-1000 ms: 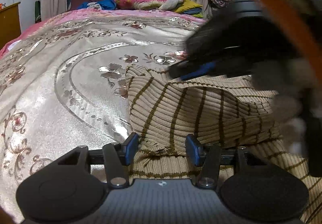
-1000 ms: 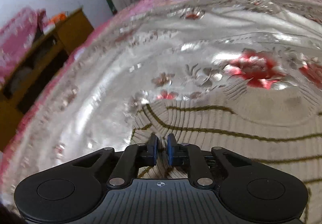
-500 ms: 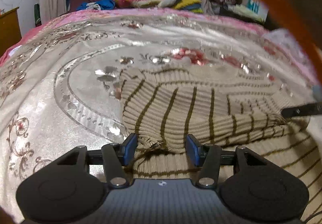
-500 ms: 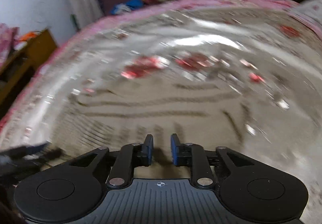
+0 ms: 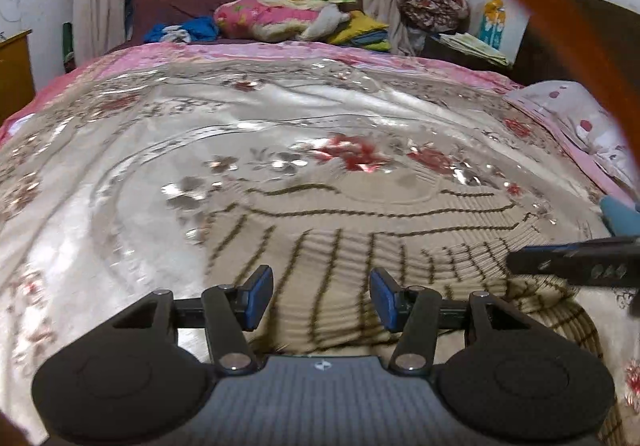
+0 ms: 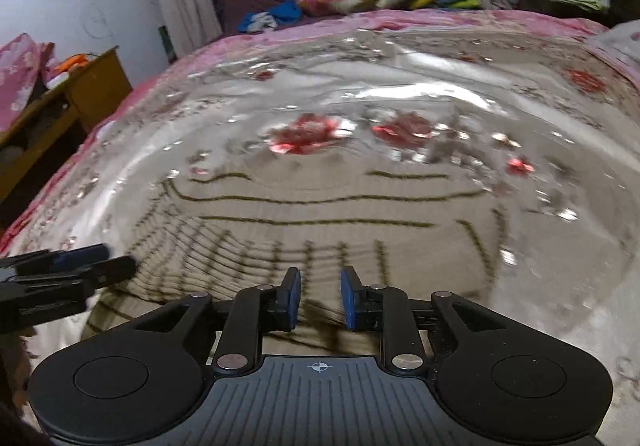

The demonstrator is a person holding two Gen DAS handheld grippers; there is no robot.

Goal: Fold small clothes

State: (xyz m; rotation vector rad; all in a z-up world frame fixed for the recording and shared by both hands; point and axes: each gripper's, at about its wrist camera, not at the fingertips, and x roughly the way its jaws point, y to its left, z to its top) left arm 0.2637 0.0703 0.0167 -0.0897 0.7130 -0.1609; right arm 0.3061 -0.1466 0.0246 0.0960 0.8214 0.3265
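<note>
A beige ribbed sweater [image 5: 360,230] with thin brown stripes lies flat on the shiny floral bedspread [image 5: 120,165], one part folded across its body. My left gripper [image 5: 322,290] hovers over the sweater's near left portion, open, pads well apart and not touching the cloth. My right gripper [image 6: 320,294] hangs over the near middle of the sweater [image 6: 320,213] with a narrow gap between its pads and nothing in it. Each gripper shows at the edge of the other's view: the right gripper [image 5: 516,260] and the left gripper [image 6: 118,258].
Pillows and folded bedding [image 5: 280,13] are piled at the head of the bed under a window. A spotted pink pillow [image 5: 580,117] lies at the right edge. A wooden cabinet [image 6: 80,85] stands left of the bed. An orange strap [image 5: 560,17] crosses the left wrist view.
My right gripper let go of the sweater edge and swung from its left side over to the right. My left gripper lifted off the folded hem that lay between its pads.
</note>
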